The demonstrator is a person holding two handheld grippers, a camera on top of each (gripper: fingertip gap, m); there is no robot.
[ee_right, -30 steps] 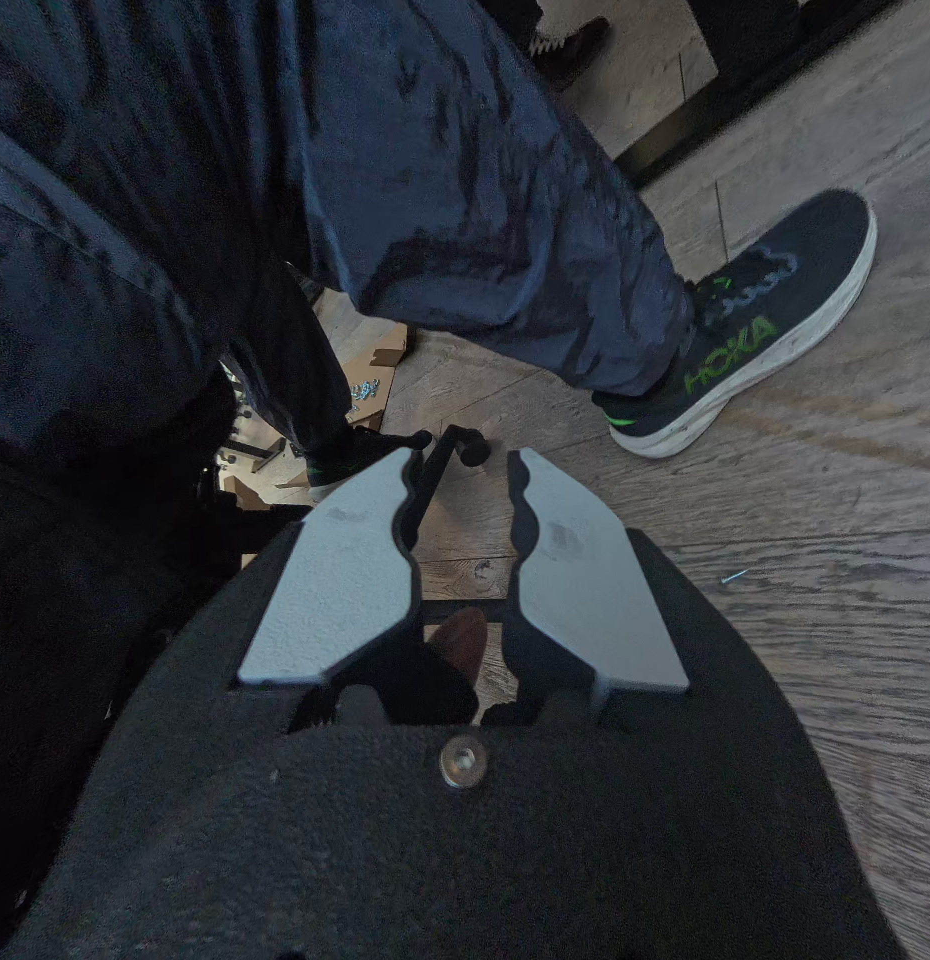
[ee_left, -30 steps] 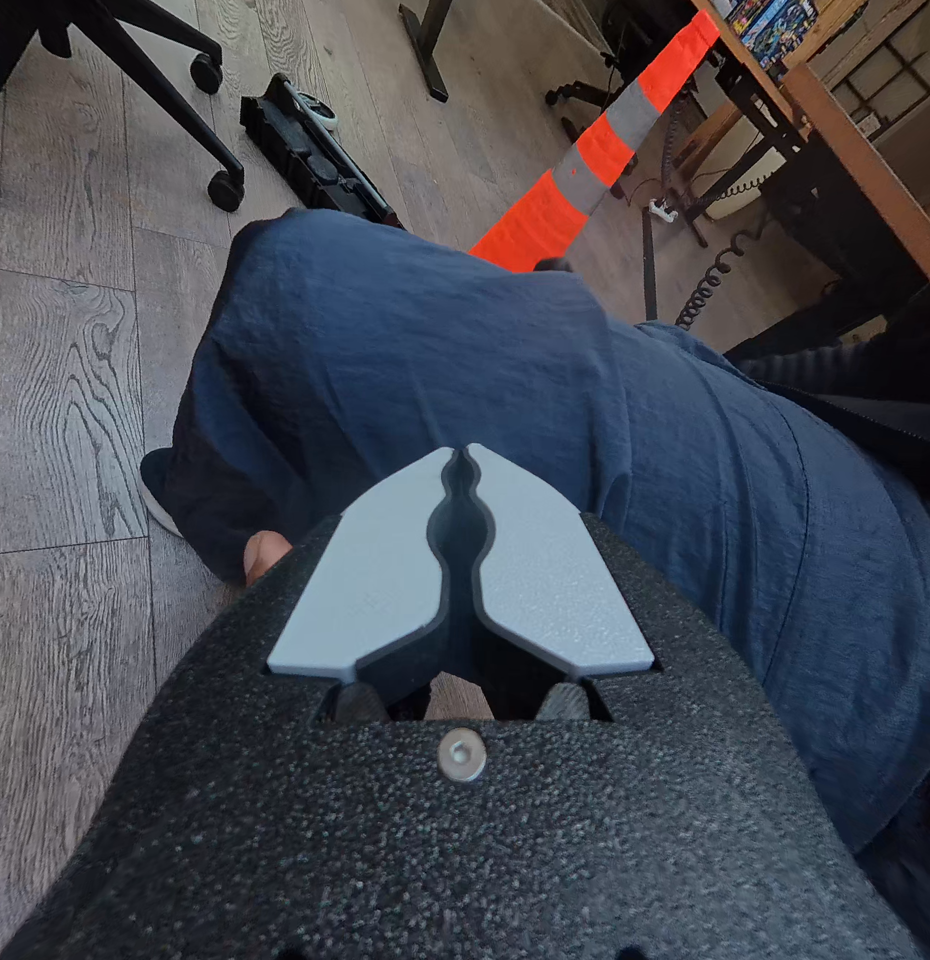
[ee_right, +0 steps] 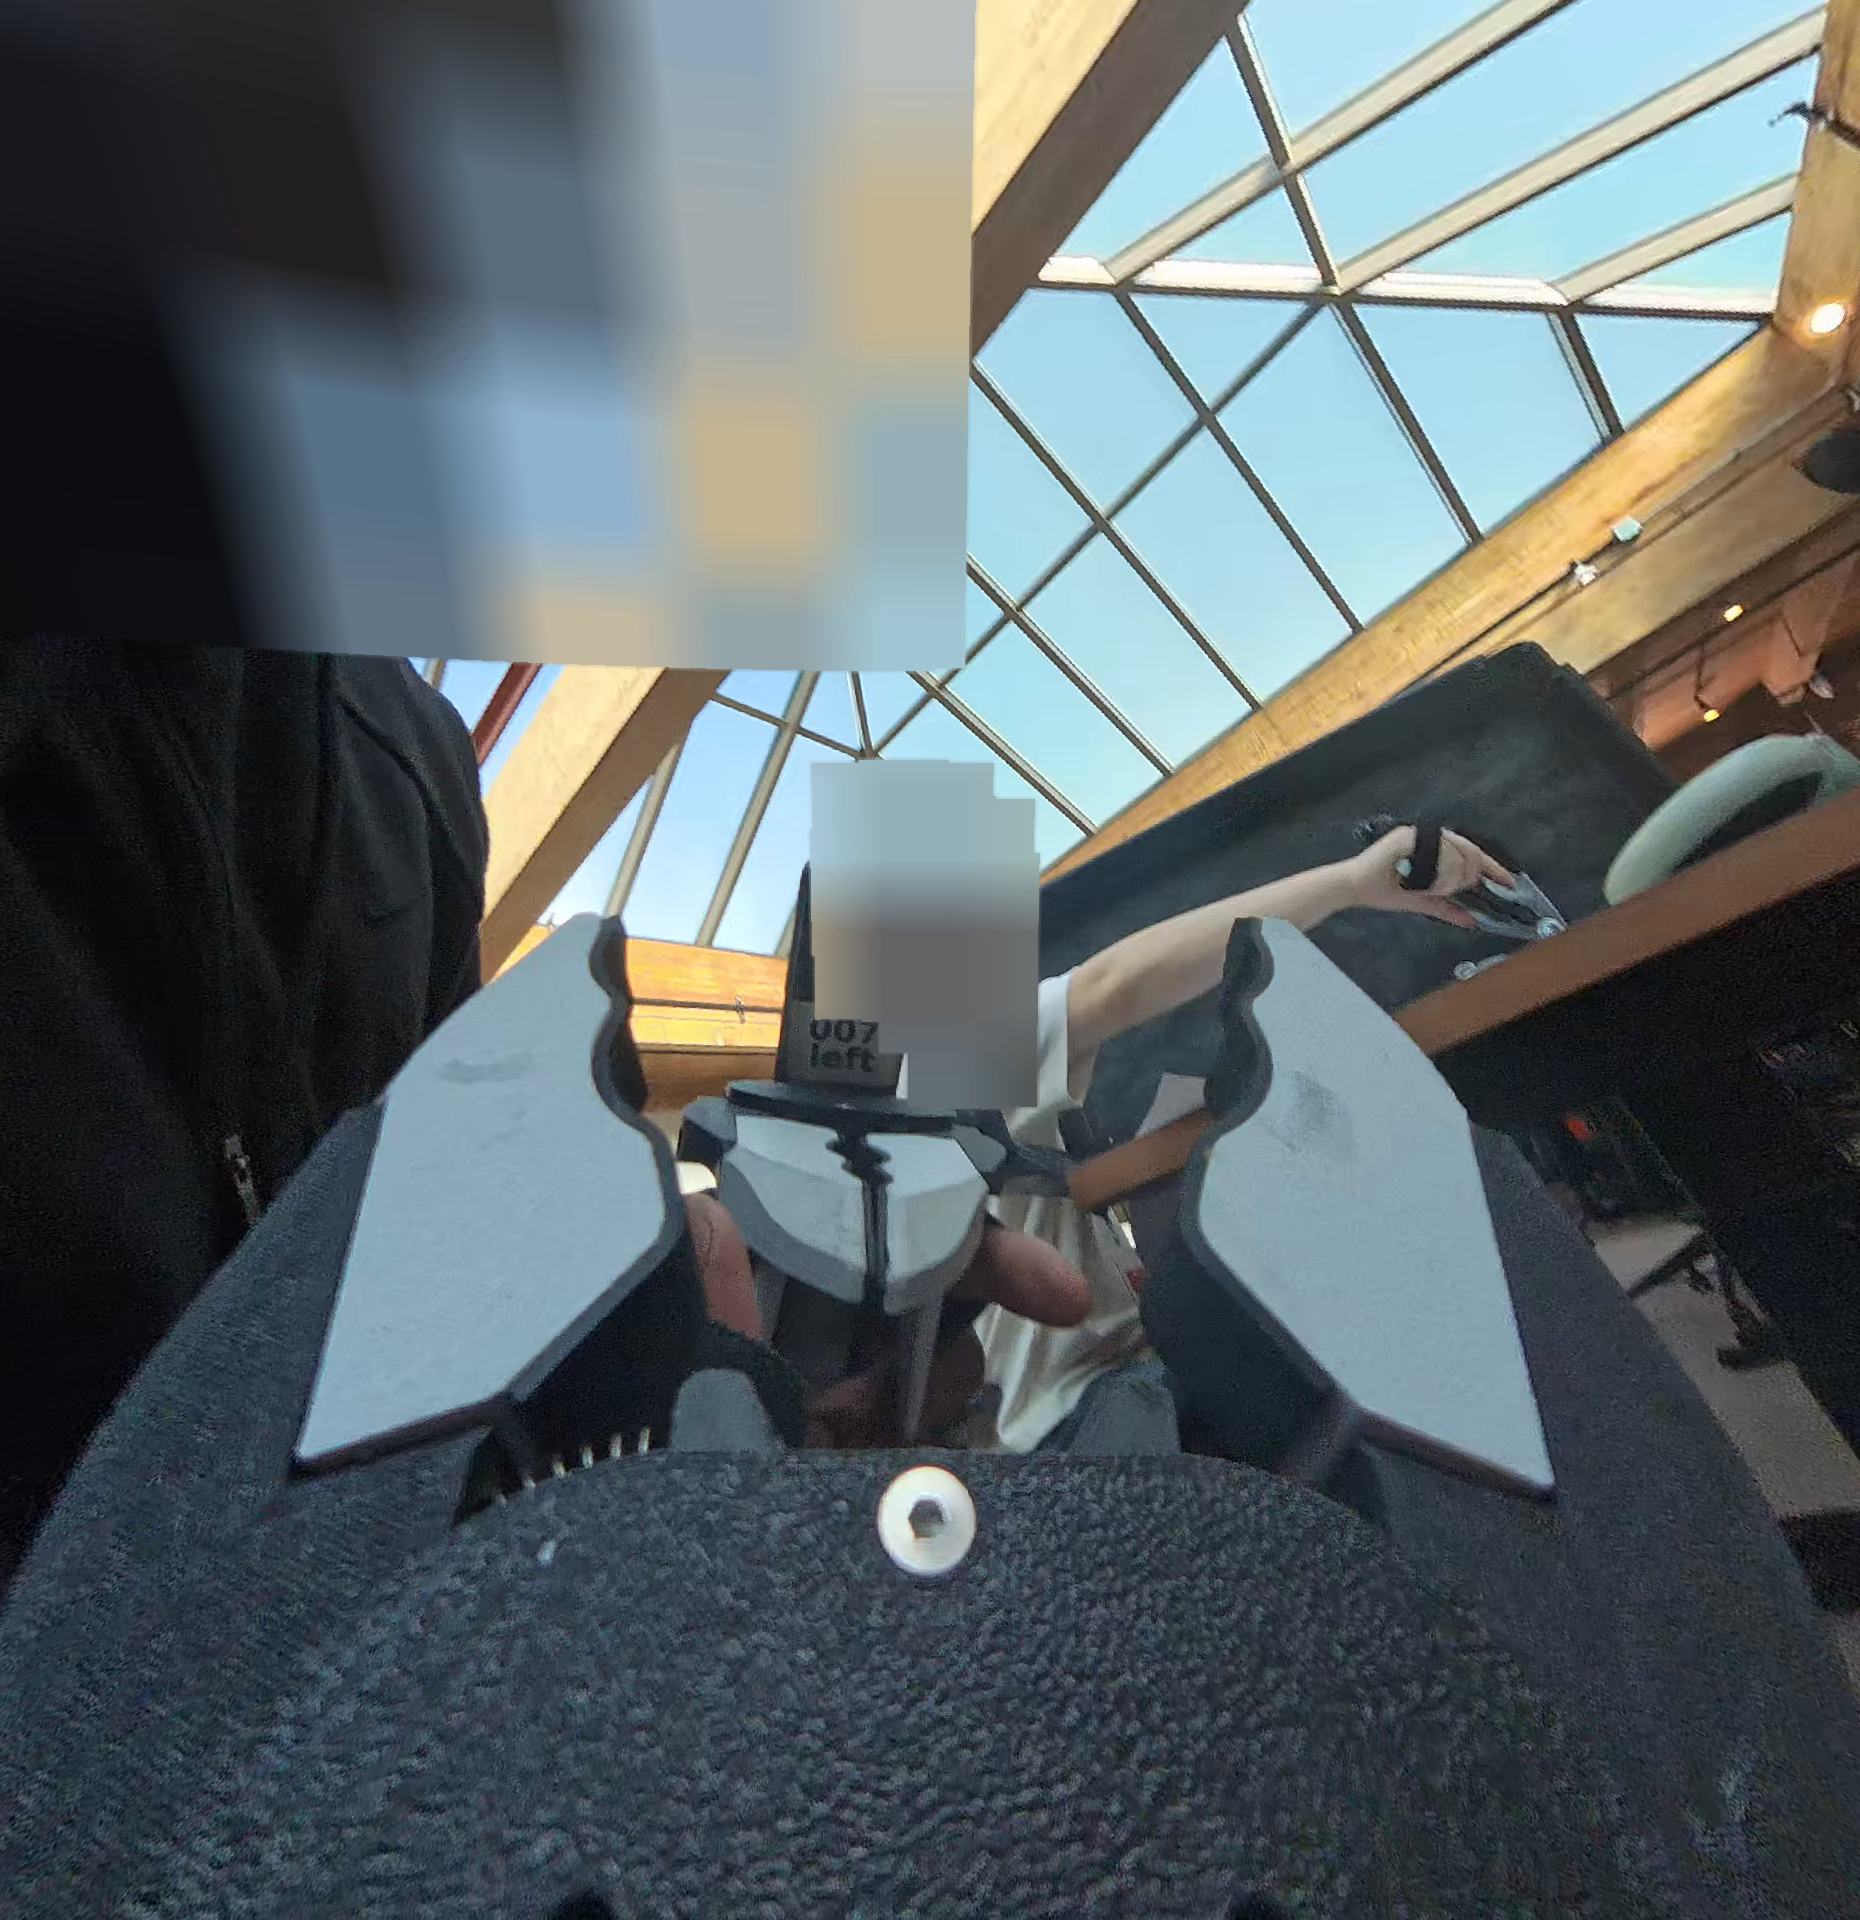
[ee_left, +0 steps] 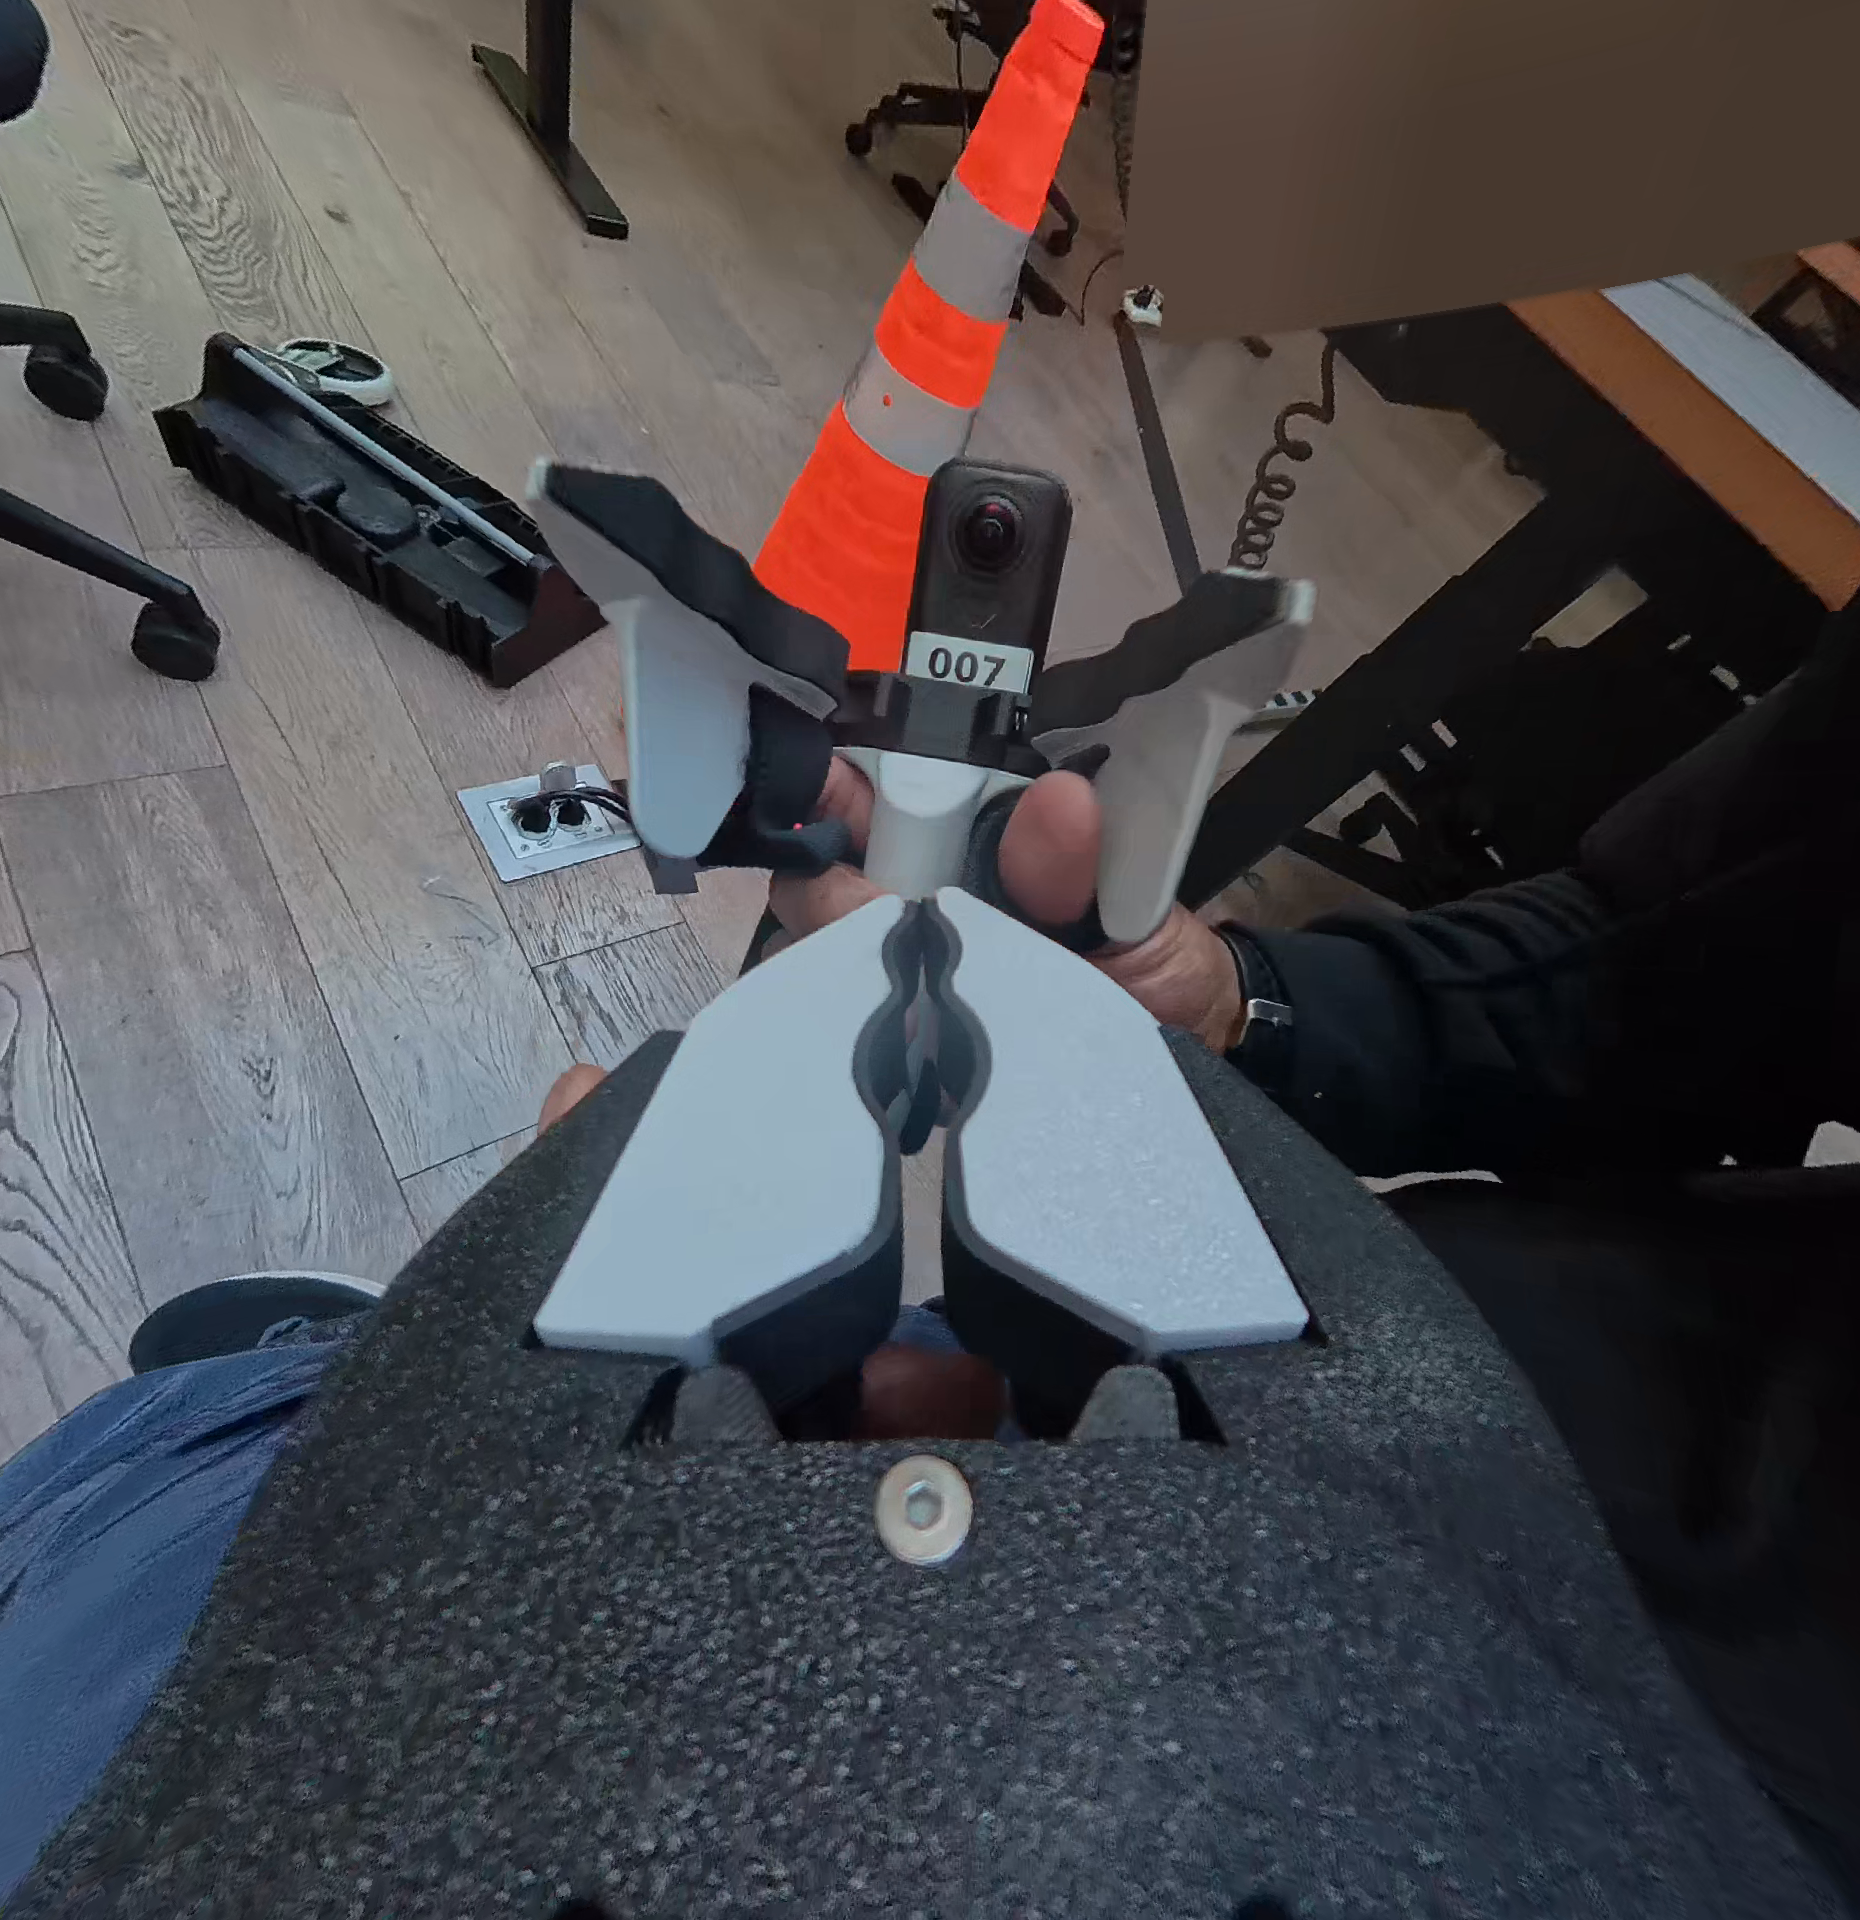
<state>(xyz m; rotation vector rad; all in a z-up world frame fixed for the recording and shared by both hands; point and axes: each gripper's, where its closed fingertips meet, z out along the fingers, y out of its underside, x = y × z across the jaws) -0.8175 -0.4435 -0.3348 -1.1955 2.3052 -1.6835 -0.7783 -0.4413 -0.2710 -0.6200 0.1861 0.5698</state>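
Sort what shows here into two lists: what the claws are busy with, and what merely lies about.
In hand:
left claw, shut, empty, pointed at the right claw
right claw, spread wide, empty, facing the left claw
camera mounted on the right claw

Lying about:
orange traffic cone
long black case on the floor
floor socket plate
office chair base
coiled cable

From the left wrist we look down at the floor (ee_left: 230,935); from the right, up at the skylight (ee_right: 1321,468). Each view shows the other's tongs close by.
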